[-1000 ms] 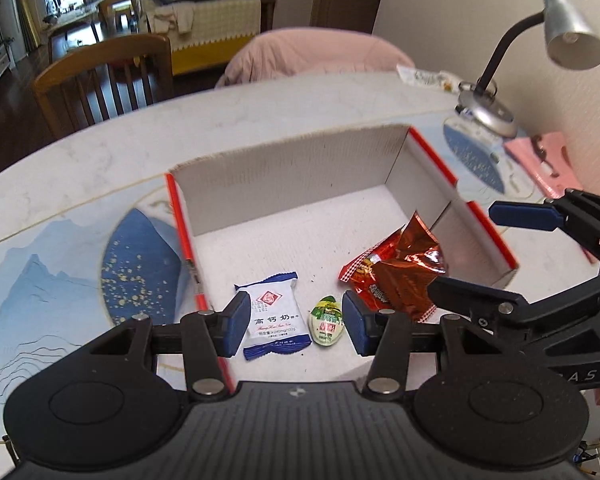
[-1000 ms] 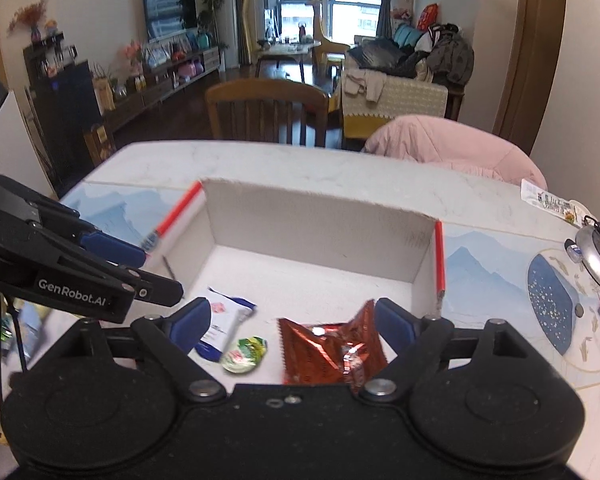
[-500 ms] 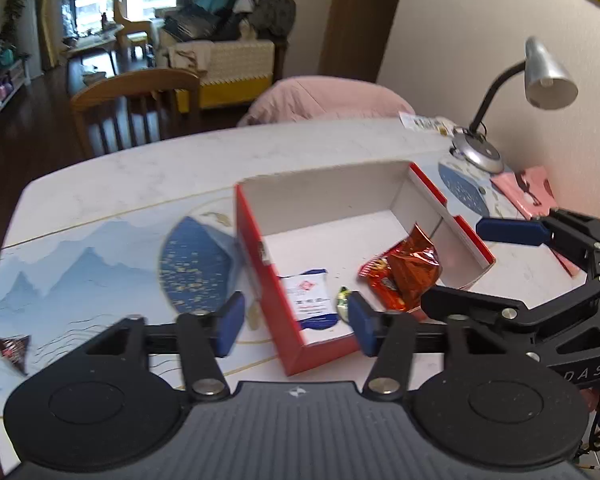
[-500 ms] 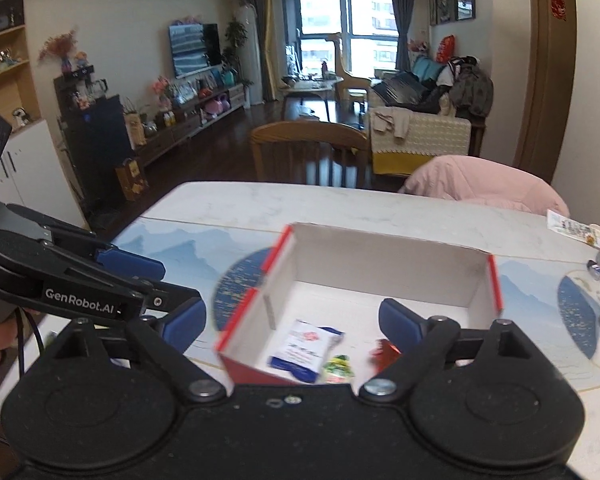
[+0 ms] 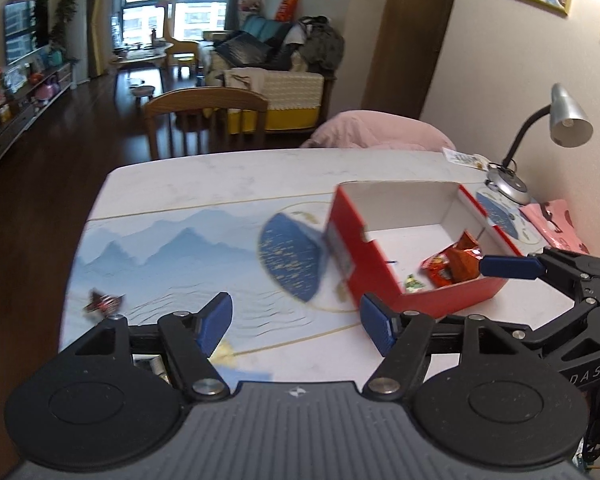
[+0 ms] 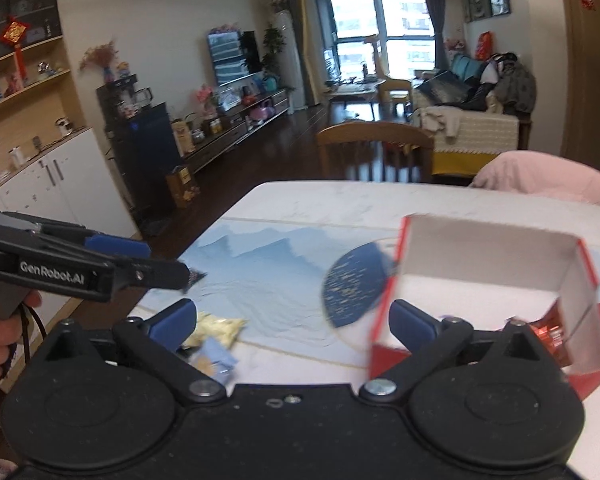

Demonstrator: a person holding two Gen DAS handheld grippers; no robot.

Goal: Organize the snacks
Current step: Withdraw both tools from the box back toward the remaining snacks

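A red box with a white inside stands on the table at the right. It holds an orange-red snack packet and a small green sweet. My left gripper is open and empty, left of the box and above the table. A dark red wrapped snack lies near the table's left edge. My right gripper is open and empty, with the box to its right. A yellow snack bag and a pale blue packet lie under its left finger.
A grey desk lamp and a pink item stand at the table's right edge by the wall. A wooden chair and a pink cushion are at the far side. The table has a blue mountain pattern.
Both grippers have pulled back out of the box and swung left, away from it. The left gripper has opened wider. Loose snacks on the table's left have come into view.
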